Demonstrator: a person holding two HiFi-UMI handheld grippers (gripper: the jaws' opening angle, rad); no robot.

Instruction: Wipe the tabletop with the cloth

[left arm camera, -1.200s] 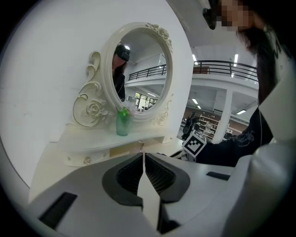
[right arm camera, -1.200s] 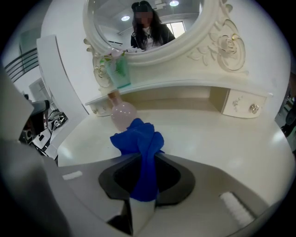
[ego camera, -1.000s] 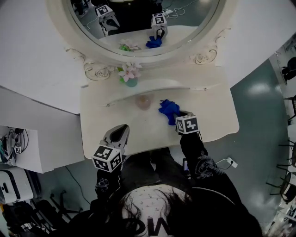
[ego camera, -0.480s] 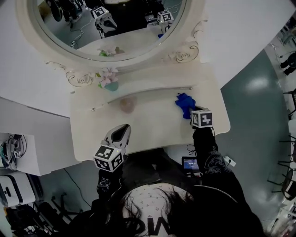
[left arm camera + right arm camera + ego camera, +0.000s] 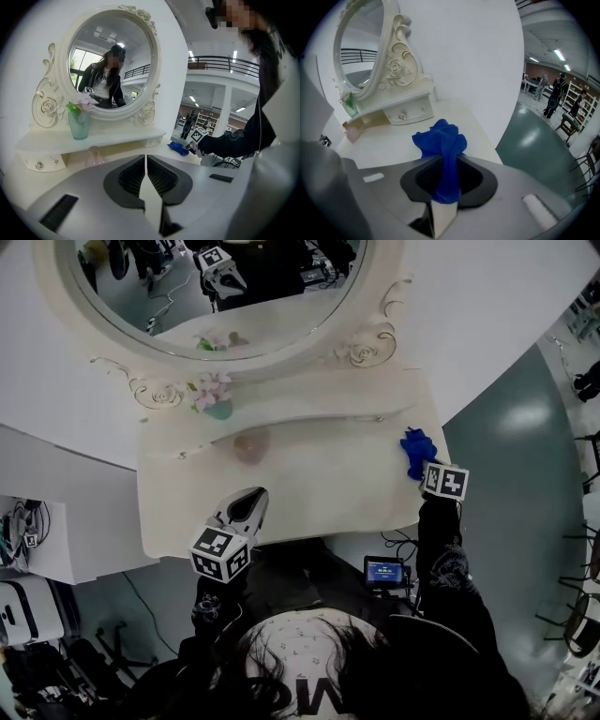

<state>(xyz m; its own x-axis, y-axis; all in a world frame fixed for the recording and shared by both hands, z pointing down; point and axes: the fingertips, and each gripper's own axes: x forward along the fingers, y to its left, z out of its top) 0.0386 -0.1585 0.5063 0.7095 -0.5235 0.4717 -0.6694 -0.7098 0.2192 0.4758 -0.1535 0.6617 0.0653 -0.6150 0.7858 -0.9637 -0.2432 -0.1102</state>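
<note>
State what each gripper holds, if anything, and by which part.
Right gripper grips the blue cloth by a bunched end; left gripper, jaws together, holds nothing.

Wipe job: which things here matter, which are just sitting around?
In use: crumpled blue cloth, clamped in right gripper; cream tabletop.
Lying about: teal glass vase with pink flowers; small pink translucent jar; cream-framed oval mirror; left gripper, shut, empty.

No legible text, white lettering (image 5: 302,699) on person's dark clothing (image 5: 441,620) cut off, small screen (image 5: 384,570) unreadable
</note>
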